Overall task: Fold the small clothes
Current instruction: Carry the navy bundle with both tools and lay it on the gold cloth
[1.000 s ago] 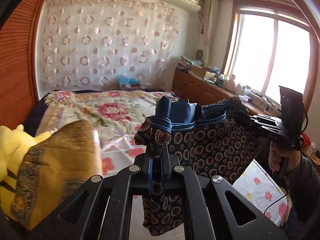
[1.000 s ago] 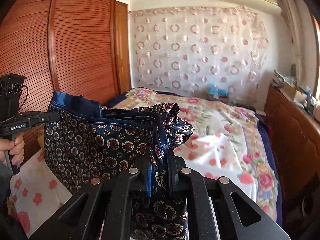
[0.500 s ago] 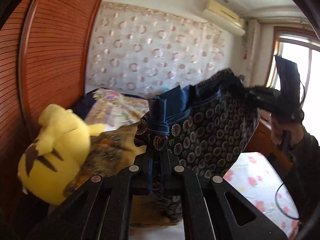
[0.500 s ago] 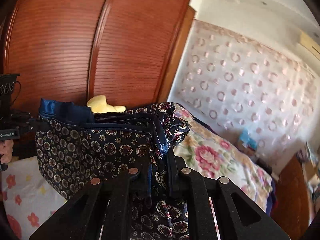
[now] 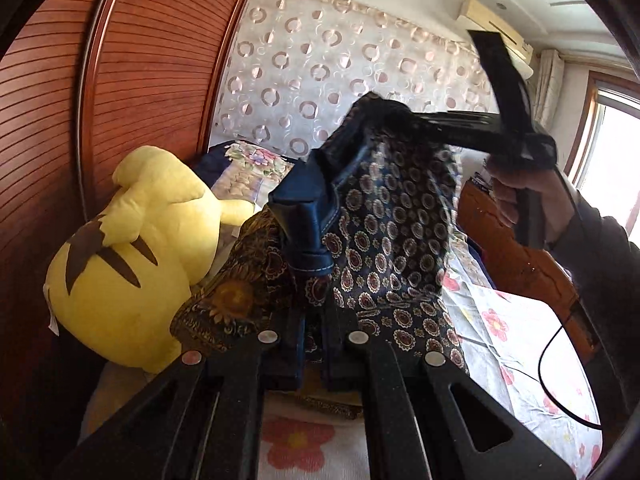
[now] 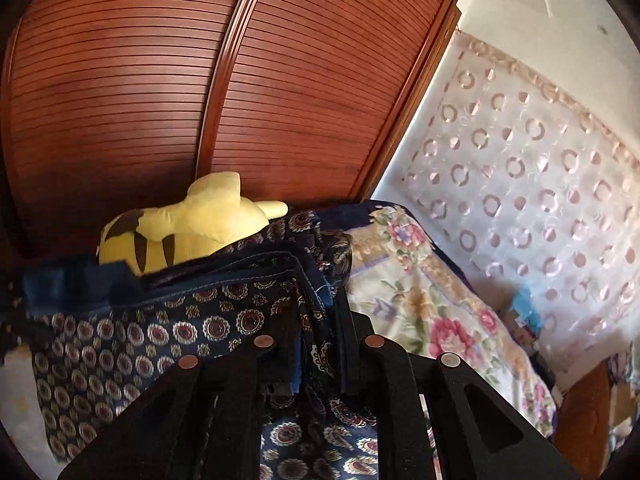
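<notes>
Both grippers, left (image 5: pixel 314 320) and right (image 6: pixel 316 328), were clamped tight on patterned navy shorts (image 5: pixel 384 232), held up near a yellow plush toy (image 5: pixel 132 248).

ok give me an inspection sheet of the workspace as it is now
surface: bed with a white floral sheet; a floral quilt further up.
job's things: navy patterned shorts held in the air between both grippers.
clutter: yellow plush by the wardrobe; brown patterned cloth beside it.
grippers: left gripper and right gripper each shut on the shorts' waistband.
cables: black cable hanging below the right hand.
surroundings: wooden wardrobe, circle-print curtain, window, air conditioner.
</notes>
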`<state>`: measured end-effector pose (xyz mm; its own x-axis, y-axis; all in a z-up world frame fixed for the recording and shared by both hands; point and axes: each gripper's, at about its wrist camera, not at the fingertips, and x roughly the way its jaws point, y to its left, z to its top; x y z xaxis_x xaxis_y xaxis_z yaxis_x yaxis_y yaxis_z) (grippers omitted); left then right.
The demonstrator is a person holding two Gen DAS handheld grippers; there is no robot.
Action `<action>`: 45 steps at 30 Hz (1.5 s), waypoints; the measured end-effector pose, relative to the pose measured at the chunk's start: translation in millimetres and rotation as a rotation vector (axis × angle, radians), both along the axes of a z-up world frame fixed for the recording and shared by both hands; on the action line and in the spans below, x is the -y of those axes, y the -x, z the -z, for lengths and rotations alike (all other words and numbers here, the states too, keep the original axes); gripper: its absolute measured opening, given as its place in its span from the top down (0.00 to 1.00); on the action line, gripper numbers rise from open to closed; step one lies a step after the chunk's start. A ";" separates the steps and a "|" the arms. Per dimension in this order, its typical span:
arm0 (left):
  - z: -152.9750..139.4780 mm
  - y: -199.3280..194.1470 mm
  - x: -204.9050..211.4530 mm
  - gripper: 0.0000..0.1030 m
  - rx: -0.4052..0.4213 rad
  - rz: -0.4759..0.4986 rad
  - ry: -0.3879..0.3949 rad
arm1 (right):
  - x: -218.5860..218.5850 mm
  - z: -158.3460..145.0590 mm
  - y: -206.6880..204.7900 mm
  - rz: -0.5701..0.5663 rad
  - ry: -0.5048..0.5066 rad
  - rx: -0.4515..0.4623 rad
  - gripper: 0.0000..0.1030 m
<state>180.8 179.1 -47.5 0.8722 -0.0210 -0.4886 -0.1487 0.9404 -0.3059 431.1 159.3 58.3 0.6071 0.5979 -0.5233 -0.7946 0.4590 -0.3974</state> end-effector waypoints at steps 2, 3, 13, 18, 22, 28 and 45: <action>2.6 1.6 0.2 0.94 -0.003 -0.005 0.006 | -3.7 -3.2 -6.2 0.023 -0.010 -0.015 0.74; 3.9 3.0 0.0 0.94 -0.005 -0.008 0.011 | -0.7 -6.8 -6.3 0.062 -0.003 -0.001 0.69; 3.5 6.8 -4.7 0.94 -0.020 -0.052 -0.018 | 38.3 7.5 0.7 0.090 -0.090 -0.186 0.61; 5.8 4.6 -8.6 0.94 -0.040 -0.061 -0.038 | 57.9 40.8 21.3 0.059 -0.094 -0.318 0.61; 6.5 4.4 -9.0 0.94 -0.054 -0.061 -0.057 | 73.4 48.3 30.9 0.052 -0.131 -0.357 0.61; 5.6 5.7 -8.3 0.94 -0.075 -0.063 -0.081 | 88.1 53.2 58.8 0.041 -0.172 -0.376 0.61; -16.7 50.6 24.9 0.28 -0.052 -0.041 -0.196 | 134.5 73.4 104.8 0.152 -0.207 -0.364 0.61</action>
